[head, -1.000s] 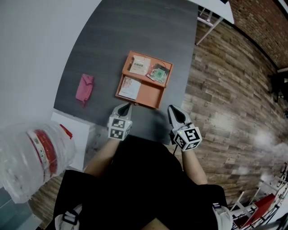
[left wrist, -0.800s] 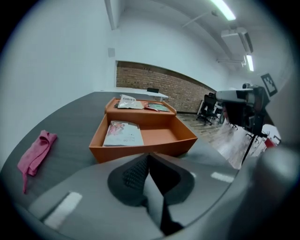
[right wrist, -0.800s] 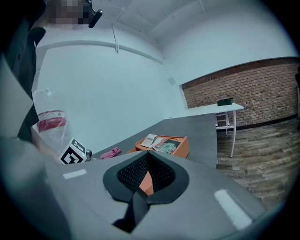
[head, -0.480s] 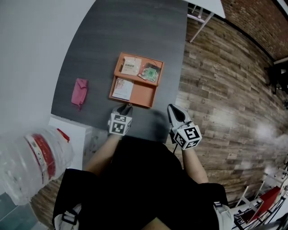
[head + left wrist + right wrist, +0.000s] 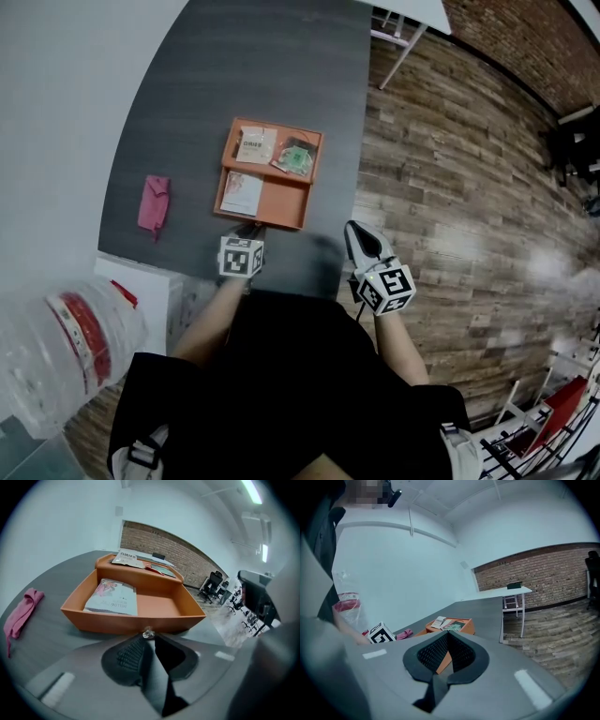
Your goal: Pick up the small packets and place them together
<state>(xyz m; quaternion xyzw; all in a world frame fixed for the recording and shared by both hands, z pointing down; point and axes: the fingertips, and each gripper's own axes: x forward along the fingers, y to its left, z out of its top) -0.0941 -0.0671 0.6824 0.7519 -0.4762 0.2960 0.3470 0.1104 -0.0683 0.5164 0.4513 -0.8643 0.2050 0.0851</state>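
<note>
**A:** Where were the packets?

**B:** All in the orange tray [image 5: 287,200] on the grey table [image 5: 262,75]. The near packet [image 5: 112,598] bore upside-down print resembling "MELLOW". The pale packet [image 5: 253,147] and green packet [image 5: 292,159] lay in the far compartment, lettering unreadable.

**A:** And the jaws?

**B:** The left gripper [image 5: 149,637] had just been opening, slightly apart behind the tray's shiny knob [image 5: 148,632], gripping nothing. The right gripper [image 5: 447,634] was closed and empty.

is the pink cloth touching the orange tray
Apart. The head view shows bare grey tabletop between the crumpled pink cloth and the orange two-compartment tray; the left gripper view shows the same gap.
</note>
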